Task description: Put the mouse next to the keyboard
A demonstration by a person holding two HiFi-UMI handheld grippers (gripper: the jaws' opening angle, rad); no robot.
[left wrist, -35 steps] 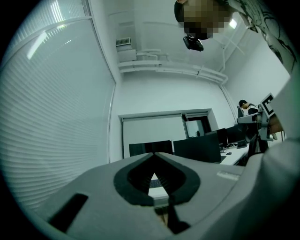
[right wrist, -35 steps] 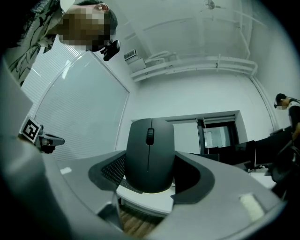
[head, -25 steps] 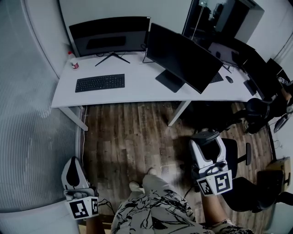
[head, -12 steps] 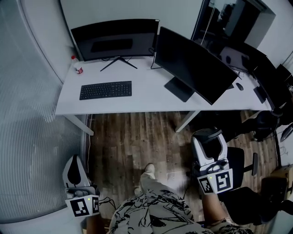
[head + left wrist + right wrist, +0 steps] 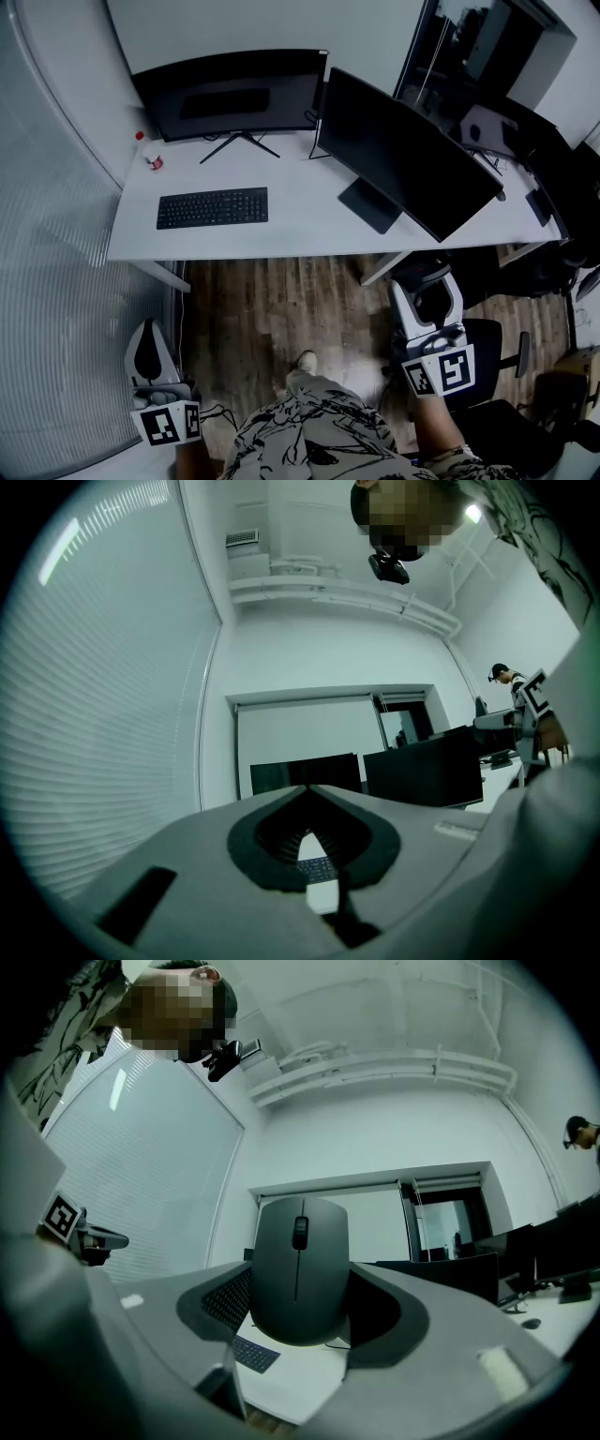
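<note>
A grey, rounded computer mouse with a dark scroll wheel sits clamped by its sides between the pale jaws of the right gripper. It fills the centre of the right gripper view, its wheel end pointing away along the jaws. In the head view the gripper hangs at lower right, above the wood-patterned floor and well apart from the white desk that runs across the upper half of the frame. The flat black keyboard lies on the left part of that desk, with bare white surface just to its right. A wide, curved black monitor stands behind the keyboard, and a second black monitor stands on its flat foot towards upper right. The left gripper, at lower left of the head view, has its jaws drawn together with only a sliver of gap and nothing held. The mouse appears to be in transit, with the placing not yet begun. To do the step well, the carrier would need to hold the squeeze even so the smooth shell does not slip. The right gripper should come over the bare patch just right of the keyboard, clear of the second monitor's foot. The mouse should then go down level until its underside rests flat, and only then should the jaws part.
</note>
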